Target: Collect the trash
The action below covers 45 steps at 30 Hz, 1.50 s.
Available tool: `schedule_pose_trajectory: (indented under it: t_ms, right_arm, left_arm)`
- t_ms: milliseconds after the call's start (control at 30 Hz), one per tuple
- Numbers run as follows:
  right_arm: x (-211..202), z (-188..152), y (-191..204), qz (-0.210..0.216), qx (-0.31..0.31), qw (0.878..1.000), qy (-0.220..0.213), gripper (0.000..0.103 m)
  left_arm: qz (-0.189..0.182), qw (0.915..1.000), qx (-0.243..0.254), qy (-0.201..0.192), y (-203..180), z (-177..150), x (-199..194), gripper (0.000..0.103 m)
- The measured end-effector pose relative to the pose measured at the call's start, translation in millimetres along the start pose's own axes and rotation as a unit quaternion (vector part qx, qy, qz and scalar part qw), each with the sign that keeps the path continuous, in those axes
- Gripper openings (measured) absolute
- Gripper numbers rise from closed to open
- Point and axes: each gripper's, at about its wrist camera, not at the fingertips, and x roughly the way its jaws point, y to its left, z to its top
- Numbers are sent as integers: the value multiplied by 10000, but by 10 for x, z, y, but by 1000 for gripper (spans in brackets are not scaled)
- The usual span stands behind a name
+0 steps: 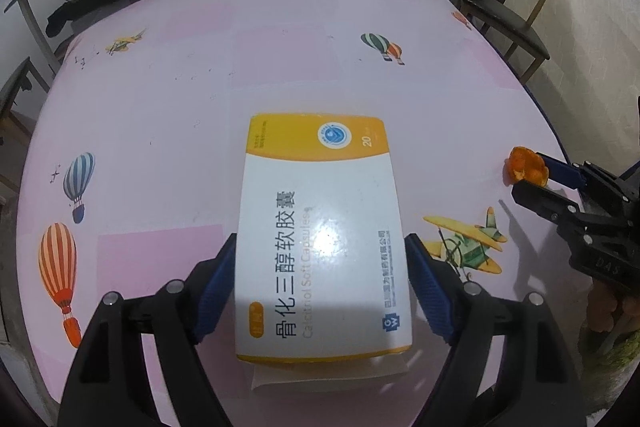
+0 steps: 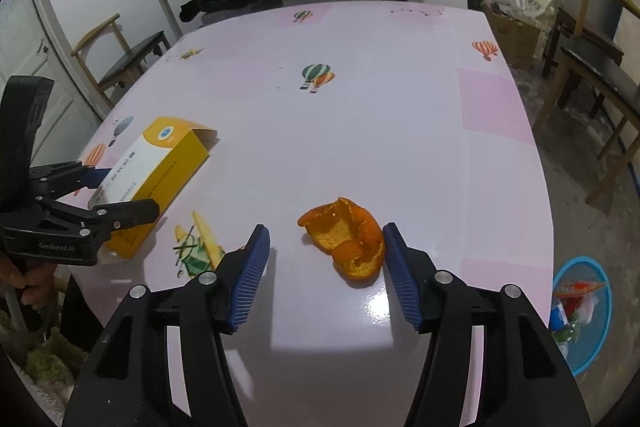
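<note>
Left wrist view: left tongs (image 1: 320, 291) straddle the near half of a white-and-yellow medicine box (image 1: 320, 227) lying flat on the pink counter (image 1: 160, 107). Blue pads (image 1: 216, 291) sit at both long sides of the box, touching or just short of touching; whether they grip it cannot be told from this view. Box carries Chinese print and "Calcitriol Soft Capsules"; a white flap shows under its near end. Counter cover is printed with balloons and planes. At right edge, right tongs (image 1: 532, 179) reach in, with orange peel (image 1: 526, 167) at their tips. Wooden chair (image 1: 512, 15) stands beyond the counter's far right corner.

Right wrist view: right tongs (image 2: 326, 267) stand wide apart, low over the counter (image 2: 400, 107). Orange peel (image 2: 346, 241), a curled piece with pith side up, lies on the counter between the pads, touching or just beside the right pad (image 2: 402, 275), well clear of the left one. To the left, medicine box (image 2: 152, 179) lies with its far end flap open; left tongs (image 2: 96, 191) have one finger at each side of its near end. Blue mesh basket (image 2: 600, 339) sits on the floor at lower right, beside the counter, with scraps inside.
</note>
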Motion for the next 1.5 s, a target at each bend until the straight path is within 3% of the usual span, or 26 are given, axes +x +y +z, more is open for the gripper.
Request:
schedule_pose_trajectory:
  t_ms: [133,267,433,633,1033,1167,1300,1433,1500]
  right_arm:
    - [13,-16,-10,-141,-85,9999,-15,56]
    - [27,-13,-20,-242,-123,9996,-39,56]
    - [39,-5,-23,-501,-168,9986,-76,34]
    - [-49,-2,-44,-538,-113,9984,-136,14]
    - [-369,-58,-313,-77,651,9967,-475,10]
    - [-611,-183,-552,92,1236,9897,-716,10]
    - [-916,-402,-845,-46,1798,9779,-1070,10]
    - [-1339,-749,-1316,-497,2480,9556,-1510,10]
    - [-1555,-1020,-1658,-879,2934,9375,-1654,10]
  left_arm:
    - [94,9999,22,-29,0,19,22,70]
    - [94,9999,-4,-47,2,29,28,70]
    - [71,9999,-45,-89,4,18,17,69]
    - [-2,9998,-55,-167,-19,22,-51,69]
    - [-275,9988,60,-404,-228,129,-288,69]
    - [-550,9968,273,-515,-503,229,-366,69]
    - [-897,9922,684,-532,-962,405,-381,69]
    - [-1229,9845,1161,-460,-1532,591,-330,69]
    - [-1483,9782,1422,-308,-1913,686,-252,69]
